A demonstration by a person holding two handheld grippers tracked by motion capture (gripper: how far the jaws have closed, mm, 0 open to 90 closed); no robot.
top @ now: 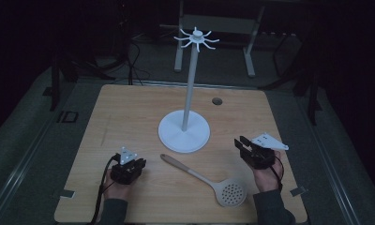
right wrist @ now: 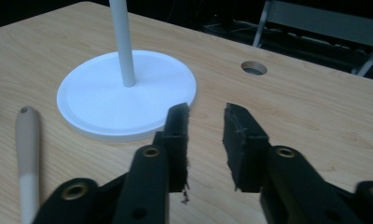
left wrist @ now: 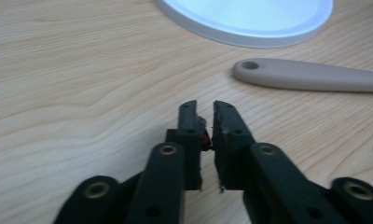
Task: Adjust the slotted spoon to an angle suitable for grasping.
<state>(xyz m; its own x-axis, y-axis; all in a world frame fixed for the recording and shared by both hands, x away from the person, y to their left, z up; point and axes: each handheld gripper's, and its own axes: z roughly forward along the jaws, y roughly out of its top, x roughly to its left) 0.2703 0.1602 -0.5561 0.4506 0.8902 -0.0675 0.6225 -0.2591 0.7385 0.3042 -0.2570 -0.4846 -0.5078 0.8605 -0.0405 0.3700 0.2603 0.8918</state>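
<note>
Your surroundings beyond the table (top: 129,112) are too dark to make out, bar the legs of a grey frame behind it; the skimmer's perforated bowl is cut off in both gripper views, which show its handle alone; your left gripper view cuts the stand to an edge of its base. One wooden table, with one round hole (top: 217,101) near its far edge; one white stand (top: 184,131), upright at centre, round base, one pole, a crown of hooks on top too small for you to count; one beige skimmer spoon (top: 209,180), lying flat just before the base, handle towards the stand, bowl towards you, apart from both grippers. Two grippers, one per hand: left gripper (left wrist: 205,122) low over bare wood left of the handle, jaws nearly closed with a thin slit between, empty; right gripper (right wrist: 205,126) right of the base, jaws narrowly parted, empty.
</note>
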